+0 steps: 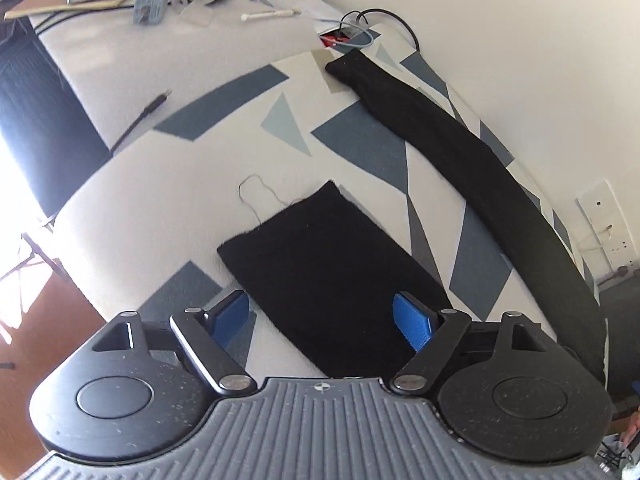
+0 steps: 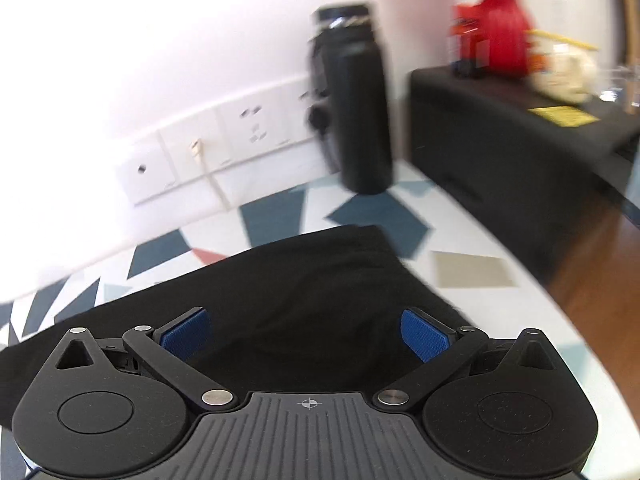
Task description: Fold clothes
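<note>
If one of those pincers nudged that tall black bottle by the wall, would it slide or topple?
The black bottle stands upright, tall on a narrow base, so a high push would probably tip it. It rests on the patterned cloth, which may grip rather than let it slide.

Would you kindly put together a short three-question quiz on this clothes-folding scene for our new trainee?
1. True or false: the left gripper is clamped on the black garment.
2. Multiple choice: in the right wrist view, what stands upright on the patterned cloth beyond the garment? A) a black bottle B) a white mug C) a green box
3. Fill in: both grippers have ____ pads on their fingers.

Key
1. False: its fingers stand apart, pressing on nothing.
2. A: the black bottle stands near the wall sockets.
3. Blue; the right gripper is open too.
</note>
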A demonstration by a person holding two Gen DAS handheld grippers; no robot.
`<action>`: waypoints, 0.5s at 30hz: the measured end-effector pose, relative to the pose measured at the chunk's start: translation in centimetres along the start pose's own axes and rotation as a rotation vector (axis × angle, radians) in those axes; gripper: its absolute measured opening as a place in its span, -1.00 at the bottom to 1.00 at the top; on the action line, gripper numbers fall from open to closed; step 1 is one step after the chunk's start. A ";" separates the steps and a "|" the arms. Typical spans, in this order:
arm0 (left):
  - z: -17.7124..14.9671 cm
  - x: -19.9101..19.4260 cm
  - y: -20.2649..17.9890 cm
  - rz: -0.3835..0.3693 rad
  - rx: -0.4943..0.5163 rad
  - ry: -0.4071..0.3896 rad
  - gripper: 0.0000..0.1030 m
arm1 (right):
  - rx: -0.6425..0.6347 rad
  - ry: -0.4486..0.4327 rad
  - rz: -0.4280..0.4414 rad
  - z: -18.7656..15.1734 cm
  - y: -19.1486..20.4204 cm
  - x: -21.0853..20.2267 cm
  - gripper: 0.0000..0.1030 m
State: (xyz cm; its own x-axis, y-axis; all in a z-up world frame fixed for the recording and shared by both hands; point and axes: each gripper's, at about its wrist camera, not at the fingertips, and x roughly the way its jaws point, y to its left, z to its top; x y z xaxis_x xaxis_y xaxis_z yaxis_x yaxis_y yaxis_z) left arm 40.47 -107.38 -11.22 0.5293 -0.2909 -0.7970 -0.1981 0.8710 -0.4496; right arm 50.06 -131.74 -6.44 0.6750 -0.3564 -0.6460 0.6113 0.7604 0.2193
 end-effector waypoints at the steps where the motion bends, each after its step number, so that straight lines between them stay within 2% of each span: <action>1: -0.4 0.0 0.4 -0.014 -0.014 -0.001 0.56 | 0.004 -0.013 -0.017 -0.4 -0.6 -1.3 0.98; 4: -1.6 0.2 0.7 -0.083 0.001 0.013 0.56 | 0.010 -0.048 -0.078 -1.4 -2.8 -5.7 0.98; 7: -2.5 0.0 0.6 -0.110 0.048 0.009 0.56 | -0.017 -0.100 -0.134 -2.2 -4.8 -9.9 0.98; 9: -2.5 -0.3 0.9 -0.154 0.036 0.010 0.56 | -0.013 -0.137 -0.176 -2.8 -6.9 -12.8 0.98; 12: -1.9 -0.3 1.4 -0.144 0.035 0.008 0.56 | 0.070 -0.167 -0.230 -4.3 -11.4 -16.8 0.98; 15: -1.3 0.3 2.1 -0.140 0.024 -0.001 0.51 | 0.197 -0.144 -0.226 -6.7 -15.0 -18.1 0.98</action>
State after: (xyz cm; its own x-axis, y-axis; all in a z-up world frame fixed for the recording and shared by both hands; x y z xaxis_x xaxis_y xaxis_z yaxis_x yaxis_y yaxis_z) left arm 39.10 -106.18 -12.94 0.5511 -0.4101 -0.7267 -0.1025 0.8310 -0.5467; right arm 25.89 -133.05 -2.91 0.5559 -0.5877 -0.5879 0.8110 0.5387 0.2283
